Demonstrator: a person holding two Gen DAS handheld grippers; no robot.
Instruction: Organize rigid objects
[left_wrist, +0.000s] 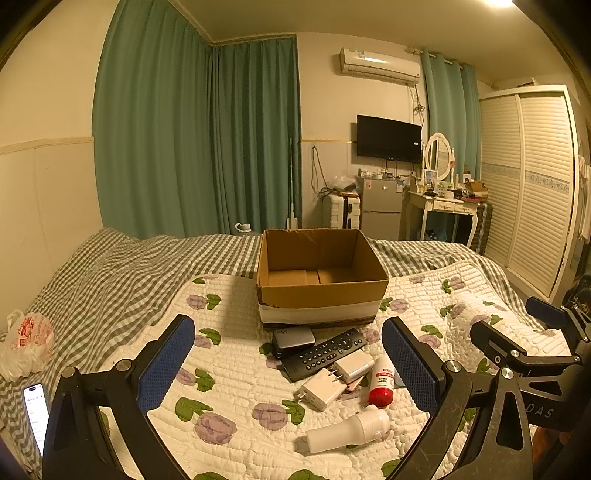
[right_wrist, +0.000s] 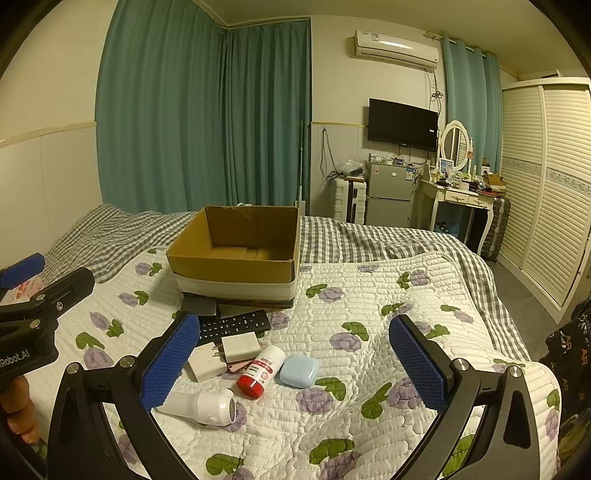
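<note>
An open cardboard box (left_wrist: 321, 273) (right_wrist: 236, 251) stands on the floral quilt, nothing visible inside. In front of it lie a black remote (left_wrist: 325, 354) (right_wrist: 234, 325), a grey power bank (left_wrist: 293, 338), two white chargers (left_wrist: 319, 389) (right_wrist: 240, 347), a white bottle with a red cap (left_wrist: 382, 380) (right_wrist: 260, 371), a white handheld device (left_wrist: 349, 428) (right_wrist: 201, 406) and a light blue case (right_wrist: 299, 370). My left gripper (left_wrist: 288, 369) is open and empty, above the pile. My right gripper (right_wrist: 295, 363) is open and empty, above the blue case.
A lit phone (left_wrist: 36, 413) and a plastic bag (left_wrist: 27, 345) lie on the checked sheet at the left. The bed's right edge drops to the floor by a white wardrobe (right_wrist: 546, 184). A fridge (right_wrist: 389, 199) and dressing table (right_wrist: 461, 199) stand beyond.
</note>
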